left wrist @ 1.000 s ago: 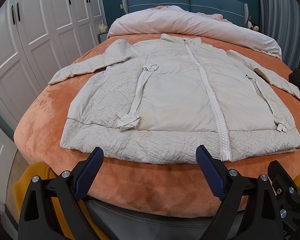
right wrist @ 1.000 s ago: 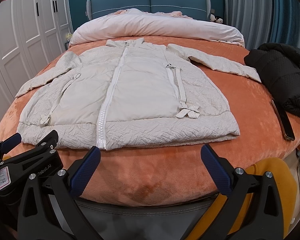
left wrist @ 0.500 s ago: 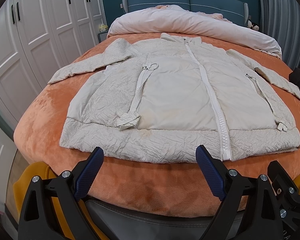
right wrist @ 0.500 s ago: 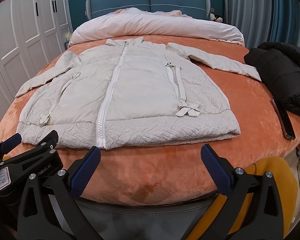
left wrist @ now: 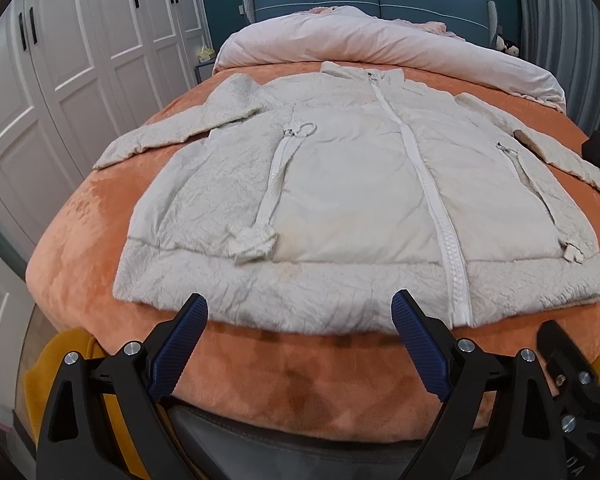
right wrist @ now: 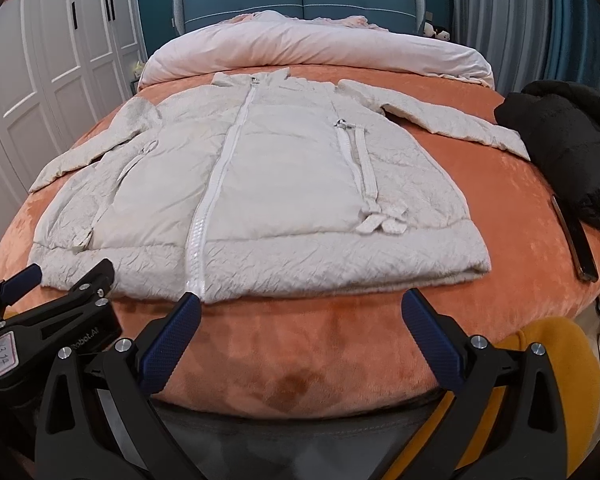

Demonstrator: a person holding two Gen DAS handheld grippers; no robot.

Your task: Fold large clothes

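A cream quilted jacket [left wrist: 340,200] lies flat and face up across the middle of both frames, spread on the plush orange blanket [left wrist: 80,220] that covers the bed, its collar toward the top of the frame and its hem toward the bottom. Its side panels, hem band and sleeves have a crinkled, pebbled texture, while the two front panels are smooth and slightly puffy; a white toothed zipper [right wrist: 216,184] runs closed from collar to hem, and each side has a slanted pocket zipper ending in a small fabric tab. Both sleeves angle outward to the frame's left and right. At the bottom of the left wrist view the left tool [left wrist: 299,322] has its black frame and ribbed dark-blue pads spread wide apart, holding nothing, just short of the hem. The right tool [right wrist: 299,319] in the right wrist view is likewise spread and empty, its left pad tip near the zipper's lower end. At the right edge of that view a black puffy garment [right wrist: 568,148] sits bunched, with a slim dark phone-like slab [right wrist: 574,240] beside it. A pale rolled duvet [right wrist: 312,52] crosses the upper part of the frame.
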